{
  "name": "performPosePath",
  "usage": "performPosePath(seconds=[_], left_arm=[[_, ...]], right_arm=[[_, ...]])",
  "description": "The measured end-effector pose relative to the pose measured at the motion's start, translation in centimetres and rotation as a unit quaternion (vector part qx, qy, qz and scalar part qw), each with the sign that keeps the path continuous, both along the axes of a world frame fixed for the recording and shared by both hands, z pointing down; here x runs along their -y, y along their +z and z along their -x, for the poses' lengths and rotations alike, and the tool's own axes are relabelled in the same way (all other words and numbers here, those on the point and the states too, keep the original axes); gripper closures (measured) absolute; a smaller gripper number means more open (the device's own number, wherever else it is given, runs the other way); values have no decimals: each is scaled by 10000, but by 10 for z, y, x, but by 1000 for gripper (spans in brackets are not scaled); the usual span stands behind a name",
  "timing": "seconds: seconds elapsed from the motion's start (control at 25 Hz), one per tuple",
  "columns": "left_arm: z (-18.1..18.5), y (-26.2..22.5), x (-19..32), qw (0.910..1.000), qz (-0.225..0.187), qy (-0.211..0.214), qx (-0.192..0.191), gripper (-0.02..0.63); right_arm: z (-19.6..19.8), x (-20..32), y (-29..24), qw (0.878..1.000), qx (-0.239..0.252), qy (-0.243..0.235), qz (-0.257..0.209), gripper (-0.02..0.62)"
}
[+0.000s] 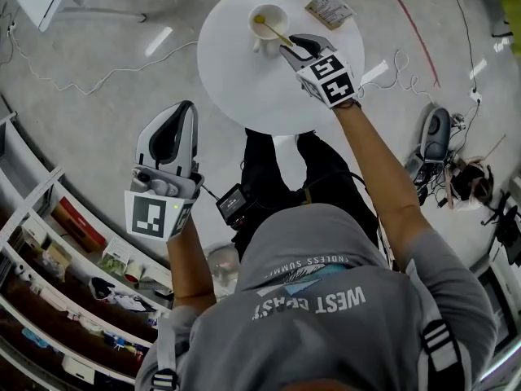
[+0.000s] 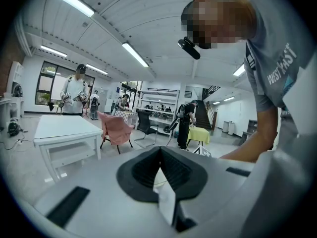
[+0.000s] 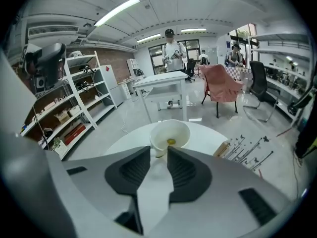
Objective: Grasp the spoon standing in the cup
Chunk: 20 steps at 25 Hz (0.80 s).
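A white cup [image 1: 277, 11] stands on the far part of a round white table [image 1: 244, 76], with a yellow-bowled spoon [image 1: 273, 30] leaning in it, handle slanting out to the right. My right gripper [image 1: 287, 50] sits at the handle's outer end, its jaws apart. Seen from the right gripper view, the cup [image 3: 161, 133] is just beyond the right gripper [image 3: 158, 151], and the spoon [image 3: 171, 141] bowl shows inside. My left gripper [image 1: 186, 109] hangs off the table to the left, over the floor. In its own view the left gripper [image 2: 159, 151] has pads meeting, holding nothing.
A small printed packet [image 1: 328, 9] lies on the table right of the cup. Open shelving [image 1: 57, 251] with boxes lines the left side. Cables and a grey device [image 1: 435, 133] lie on the floor at right. Other people, tables and chairs stand farther off in the room.
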<state>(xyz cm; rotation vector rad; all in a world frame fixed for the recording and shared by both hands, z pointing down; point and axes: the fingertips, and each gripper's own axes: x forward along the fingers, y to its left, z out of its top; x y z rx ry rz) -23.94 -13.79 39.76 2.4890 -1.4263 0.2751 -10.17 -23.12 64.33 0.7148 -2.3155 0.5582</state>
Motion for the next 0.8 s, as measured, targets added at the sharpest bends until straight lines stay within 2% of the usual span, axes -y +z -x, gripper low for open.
performPosePath(seconds=[0.2,0.8], left_arm=[[1,1,-1,10000,-36,22,15,601],[-10,-6,-6,9998,-152,126,58,601]], right_arm=[[-4,2,2,9999,-65,63,-60,547],[-17,0,-32,9981,319,335,-402,565]])
